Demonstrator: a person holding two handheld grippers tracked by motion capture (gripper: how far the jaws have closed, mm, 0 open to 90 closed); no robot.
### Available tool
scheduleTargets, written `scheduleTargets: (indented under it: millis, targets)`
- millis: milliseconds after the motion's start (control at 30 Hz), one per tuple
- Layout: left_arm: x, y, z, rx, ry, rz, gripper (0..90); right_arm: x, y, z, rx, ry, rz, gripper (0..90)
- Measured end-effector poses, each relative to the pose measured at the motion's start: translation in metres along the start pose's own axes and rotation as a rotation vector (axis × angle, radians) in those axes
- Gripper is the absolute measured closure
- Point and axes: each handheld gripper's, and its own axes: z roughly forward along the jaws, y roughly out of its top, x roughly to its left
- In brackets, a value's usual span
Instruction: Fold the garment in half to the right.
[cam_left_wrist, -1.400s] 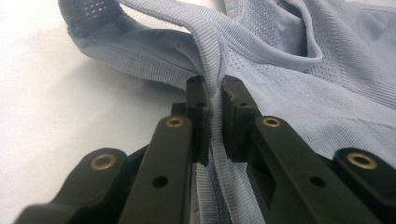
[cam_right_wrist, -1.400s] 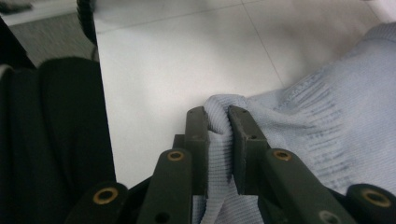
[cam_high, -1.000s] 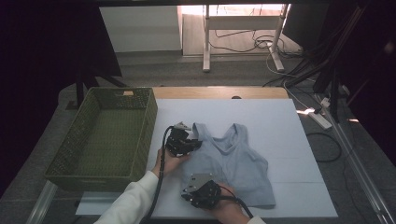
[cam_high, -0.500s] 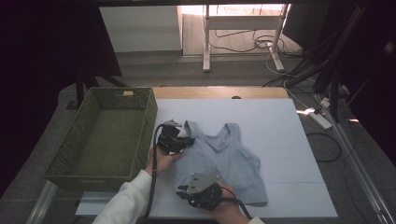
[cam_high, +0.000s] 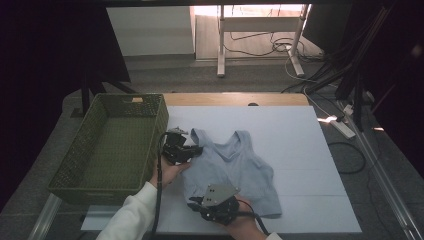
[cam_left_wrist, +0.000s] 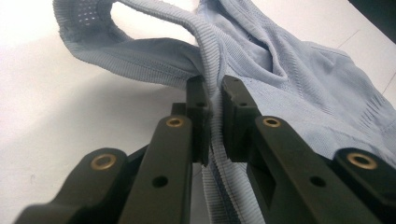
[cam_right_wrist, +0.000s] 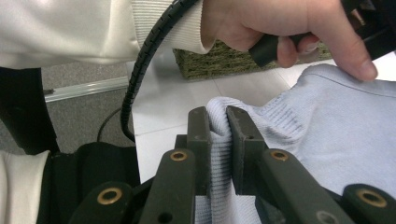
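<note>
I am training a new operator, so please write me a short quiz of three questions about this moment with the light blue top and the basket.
1. True or false: the left gripper is shut on a ribbed strap of the light blue top.
2. Which part of the top does the right gripper pinch? A) a strap B) the ribbed bottom hem C) the neckline
3. On which side of the top, in the high view, does the green basket stand?

Key:
1. True; the strap runs between the closed jaws.
2. B.
3. To its left, on the white table; none of the top is inside it.
</note>
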Motion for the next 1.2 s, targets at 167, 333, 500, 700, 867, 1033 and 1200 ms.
scheduleTargets:
  millis: [167, 333, 500, 700, 867, 1033, 1200]
  targets:
    - [0.002, 0.0, -0.01, -0.01, 0.015, -0.011, 82.3, 0.006, 0.009, 0.012, -0.017, 0.018, -0.002, 80.3]
    - [0.001, -0.001, -0.015, -0.01, 0.035, -0.017, 82.3, 0.009, 0.018, 0.017, -0.035, 0.023, -0.026, 80.4]
    - [0.001, -0.001, -0.01, 0.002, 0.033, -0.025, 82.3, 0.004, 0.012, 0.009, -0.046, 0.013, 0.004, 80.4]
    - [0.001, 0.001, -0.001, 0.009, 0.024, -0.036, 82.3, 0.0, 0.003, -0.005, -0.05, -0.018, 0.029, 80.3]
    - [-0.003, 0.005, 0.003, 0.008, 0.02, -0.037, 82.1, -0.004, -0.005, -0.019, -0.05, -0.043, 0.059, 80.4]
    - [-0.006, 0.009, 0.004, 0.003, 0.008, -0.039, 82.1, -0.006, -0.009, -0.031, -0.06, -0.067, 0.073, 80.4]
    - [-0.009, 0.014, 0.008, 0.004, -0.005, -0.039, 81.9, -0.009, -0.015, -0.045, -0.076, -0.092, 0.106, 80.4]
